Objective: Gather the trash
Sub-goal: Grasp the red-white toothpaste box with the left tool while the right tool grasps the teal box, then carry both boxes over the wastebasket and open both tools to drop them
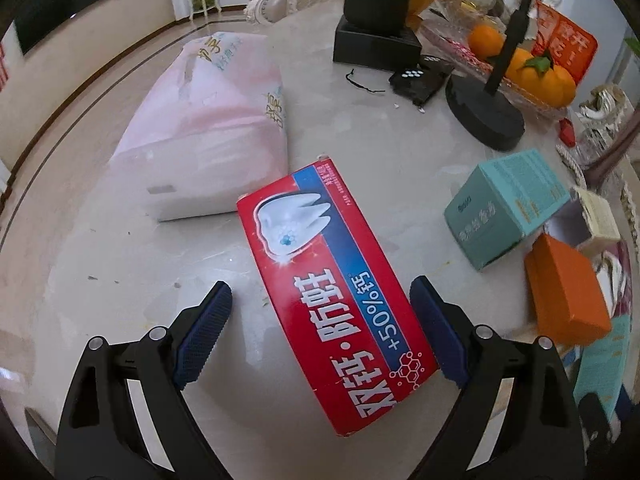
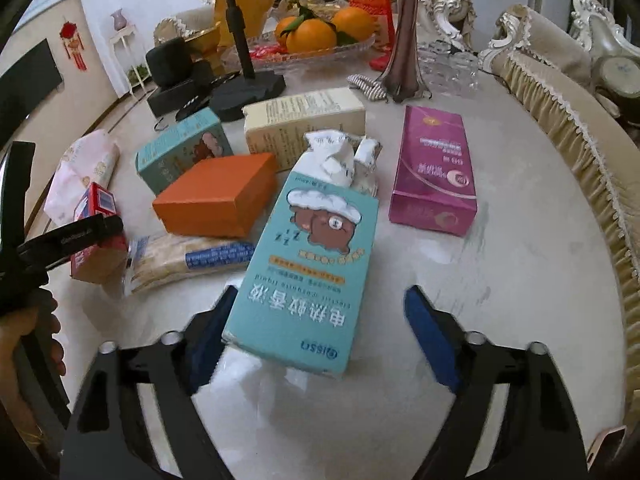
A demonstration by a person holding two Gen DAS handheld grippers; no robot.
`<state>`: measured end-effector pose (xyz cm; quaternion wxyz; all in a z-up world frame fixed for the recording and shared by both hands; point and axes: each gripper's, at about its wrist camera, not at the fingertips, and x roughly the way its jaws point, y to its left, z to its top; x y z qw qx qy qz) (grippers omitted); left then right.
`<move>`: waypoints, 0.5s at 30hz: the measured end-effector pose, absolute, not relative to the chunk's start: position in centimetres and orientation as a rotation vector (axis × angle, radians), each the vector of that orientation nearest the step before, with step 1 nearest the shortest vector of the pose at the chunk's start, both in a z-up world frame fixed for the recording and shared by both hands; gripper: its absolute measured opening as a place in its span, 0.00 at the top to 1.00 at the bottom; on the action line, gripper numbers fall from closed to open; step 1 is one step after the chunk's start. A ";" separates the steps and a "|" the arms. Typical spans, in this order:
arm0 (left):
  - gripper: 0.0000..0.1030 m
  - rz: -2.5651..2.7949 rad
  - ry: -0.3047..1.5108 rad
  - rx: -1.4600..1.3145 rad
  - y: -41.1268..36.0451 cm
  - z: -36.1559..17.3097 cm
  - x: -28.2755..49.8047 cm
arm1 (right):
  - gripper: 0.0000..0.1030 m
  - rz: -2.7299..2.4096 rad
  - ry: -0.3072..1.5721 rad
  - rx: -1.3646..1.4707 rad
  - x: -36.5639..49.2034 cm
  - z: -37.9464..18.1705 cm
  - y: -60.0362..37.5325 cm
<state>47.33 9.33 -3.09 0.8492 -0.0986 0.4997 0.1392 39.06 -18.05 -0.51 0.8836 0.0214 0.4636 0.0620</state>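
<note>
A red toothpaste box (image 1: 304,248) lies flat on the marble table (image 1: 120,280), between the fingers of my left gripper (image 1: 320,288). That gripper is open: its right pad is close to the box's edge and its left pad stands well apart. In the right wrist view a teal box with a bear picture (image 2: 312,248) lies between the fingers of my right gripper (image 2: 322,292), with crumpled white paper (image 2: 332,156) sticking out of its far end. The left pad is against the box's side and the right pad is clear of it, so this gripper is open too.
Near the red box lie a pink tissue pack (image 1: 208,128), a second teal box (image 1: 508,204) and an orange box (image 2: 220,196). A cream box (image 2: 304,120), a purple box (image 2: 432,172), a plastic-wrapped packet (image 2: 188,260), a fruit tray (image 2: 360,50) and a black stand base (image 1: 484,112) crowd the table.
</note>
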 end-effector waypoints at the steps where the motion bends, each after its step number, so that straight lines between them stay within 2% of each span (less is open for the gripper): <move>1: 0.18 0.281 1.051 -0.195 9.3 -3.1 47.2 | 0.48 0.135 0.975 0.034 39.0 -0.7 -18.0; 2: 0.32 0.251 1.041 -0.184 9.1 -2.9 46.9 | 0.54 0.137 0.975 0.018 38.8 -0.7 -18.0; 3: 0.39 0.232 1.037 -0.178 9.0 -2.7 46.8 | 0.54 0.135 0.968 0.003 38.5 -0.7 -17.9; 5: 0.43 0.210 1.040 -0.180 8.9 -2.5 46.3 | 0.55 0.155 0.948 0.024 37.8 -0.5 -18.2; 15: 0.45 0.076 0.846 -0.189 9.0 1.3 37.8 | 0.56 0.266 0.812 0.177 31.2 3.1 -21.9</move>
